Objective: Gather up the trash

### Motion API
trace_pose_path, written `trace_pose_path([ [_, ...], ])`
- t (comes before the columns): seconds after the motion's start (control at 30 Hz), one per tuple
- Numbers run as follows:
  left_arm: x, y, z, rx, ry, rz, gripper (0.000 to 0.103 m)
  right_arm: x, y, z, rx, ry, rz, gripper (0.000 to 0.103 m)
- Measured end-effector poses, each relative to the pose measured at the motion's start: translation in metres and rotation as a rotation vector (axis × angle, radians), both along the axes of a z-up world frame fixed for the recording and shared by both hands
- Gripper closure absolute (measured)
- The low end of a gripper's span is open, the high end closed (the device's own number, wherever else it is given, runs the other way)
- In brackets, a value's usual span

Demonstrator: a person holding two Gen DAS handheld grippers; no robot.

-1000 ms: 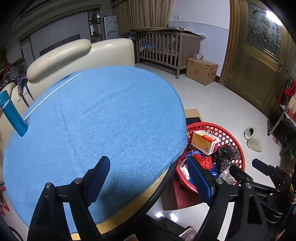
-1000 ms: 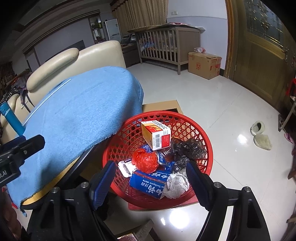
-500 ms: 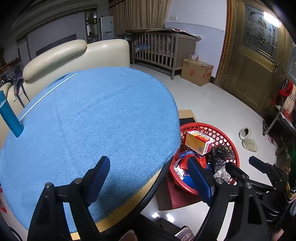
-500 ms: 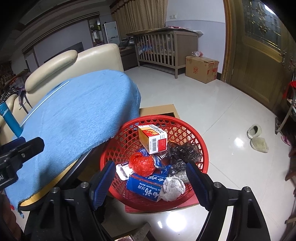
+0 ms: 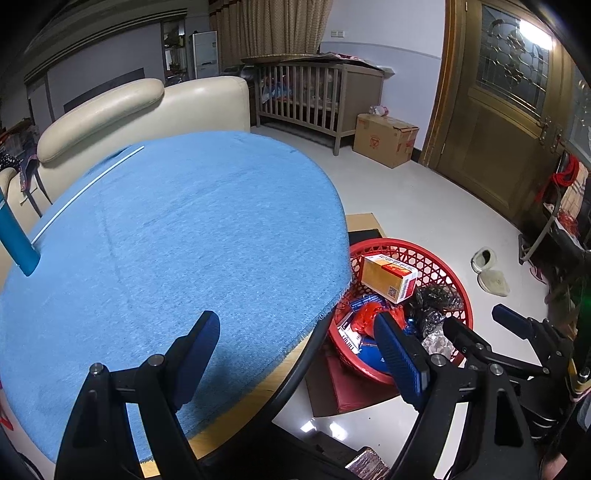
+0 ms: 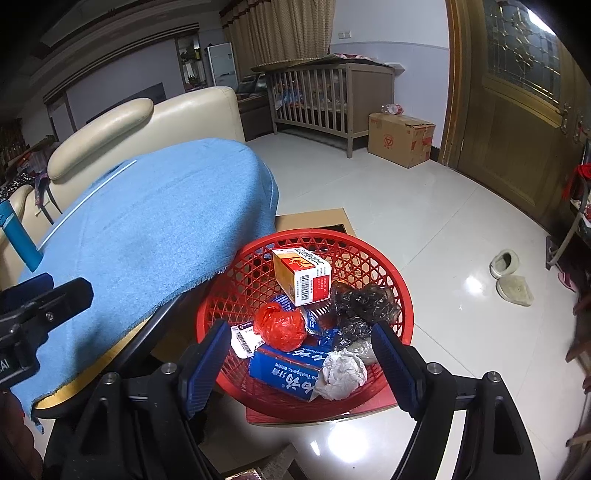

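Both held wide apart and empty: left gripper [image 5: 295, 347] over blue-clothed round desk [image 5: 177, 236], right gripper [image 6: 301, 349] above red plastic lattice basket [image 6: 391, 273] on the floor, holding orange cardboard box [image 6: 301, 275], crumpled wrappers.

Both views are dim indoors, lit mainly by a bright lamp [image 5: 532, 33] at upper right above the door. The glossy floor [image 6: 424, 206] throws back white glare patches (sharpest near the slippers [image 6: 511, 275]). Fisheye bending curves the edges, corners fall black, focus stays crisp centrally.
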State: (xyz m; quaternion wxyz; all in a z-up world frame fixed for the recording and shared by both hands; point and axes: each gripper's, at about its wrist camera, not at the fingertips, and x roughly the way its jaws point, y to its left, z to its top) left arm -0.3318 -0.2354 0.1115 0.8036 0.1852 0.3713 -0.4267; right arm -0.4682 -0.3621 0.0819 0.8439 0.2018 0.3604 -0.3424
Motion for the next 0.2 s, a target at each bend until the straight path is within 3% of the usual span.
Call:
trace_pose_path([
  [0.2, -0.0029, -0.0013, -0.0009, 0.005, -0.008, -0.012, 0.017, -0.0017, -0.0006, -0.0009, 0.002, 0.005, -0.005, 0.022],
])
